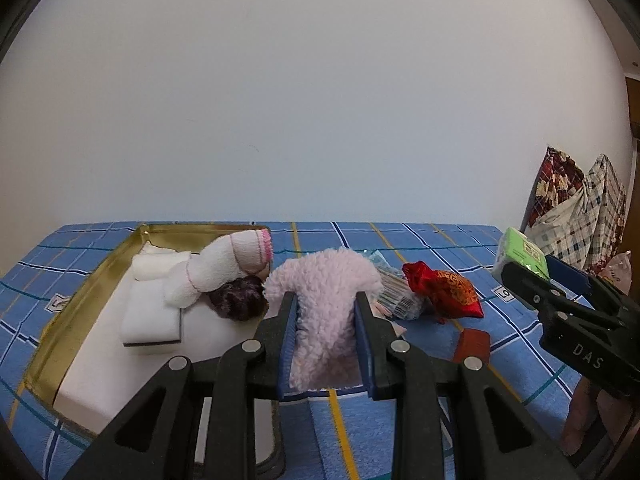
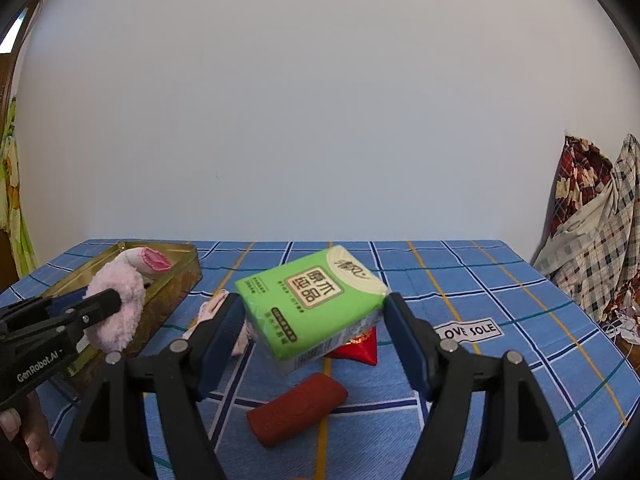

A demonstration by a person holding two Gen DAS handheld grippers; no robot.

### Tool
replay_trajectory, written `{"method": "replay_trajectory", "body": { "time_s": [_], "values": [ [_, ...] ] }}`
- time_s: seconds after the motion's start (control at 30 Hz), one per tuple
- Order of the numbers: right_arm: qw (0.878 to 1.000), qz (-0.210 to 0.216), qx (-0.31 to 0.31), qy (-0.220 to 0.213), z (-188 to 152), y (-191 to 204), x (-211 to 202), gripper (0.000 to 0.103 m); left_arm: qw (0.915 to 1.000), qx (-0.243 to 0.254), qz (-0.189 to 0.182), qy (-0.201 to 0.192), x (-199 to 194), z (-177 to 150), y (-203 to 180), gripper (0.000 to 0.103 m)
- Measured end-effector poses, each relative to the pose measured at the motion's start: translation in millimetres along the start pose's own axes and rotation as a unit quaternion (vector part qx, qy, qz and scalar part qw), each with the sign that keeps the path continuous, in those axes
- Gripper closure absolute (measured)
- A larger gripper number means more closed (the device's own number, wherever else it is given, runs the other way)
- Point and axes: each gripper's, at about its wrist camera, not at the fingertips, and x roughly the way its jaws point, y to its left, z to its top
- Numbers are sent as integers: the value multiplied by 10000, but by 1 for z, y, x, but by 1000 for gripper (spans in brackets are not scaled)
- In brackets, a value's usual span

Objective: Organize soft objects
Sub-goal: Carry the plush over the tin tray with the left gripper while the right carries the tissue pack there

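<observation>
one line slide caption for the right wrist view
Right hand-held gripper holds a green tissue pack above the blue checked cloth.

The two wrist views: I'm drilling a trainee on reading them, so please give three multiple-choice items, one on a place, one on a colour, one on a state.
1. Where does the white sock lie?
A. in the gold tin
B. on the blue cloth
C. under the red roll

2. What colour is the tissue pack?
A. red
B. green
C. purple

3. What does the left hand-held gripper hold?
A. nothing
B. the red pouch
C. the pink fluffy cloth

Answers: 1 A, the sock rests on the white pads inside the tin. 2 B, its wrapper is green. 3 C, both pads press the fluffy cloth's sides.
</observation>
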Motion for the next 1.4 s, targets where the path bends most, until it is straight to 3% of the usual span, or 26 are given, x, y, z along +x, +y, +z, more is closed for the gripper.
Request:
{"method": "replay_trajectory", "body": {
  "time_s": [0.43,1.4],
  "values": [
    [10000,9,-16,-89,-2,10,-9,30,9991,147,271,-300,-14,-1,1,74],
    [9995,262,-121,-158,-2,44,-13,30,9978,-2,500,-445,-31,-5,18,74]
  ]
}}
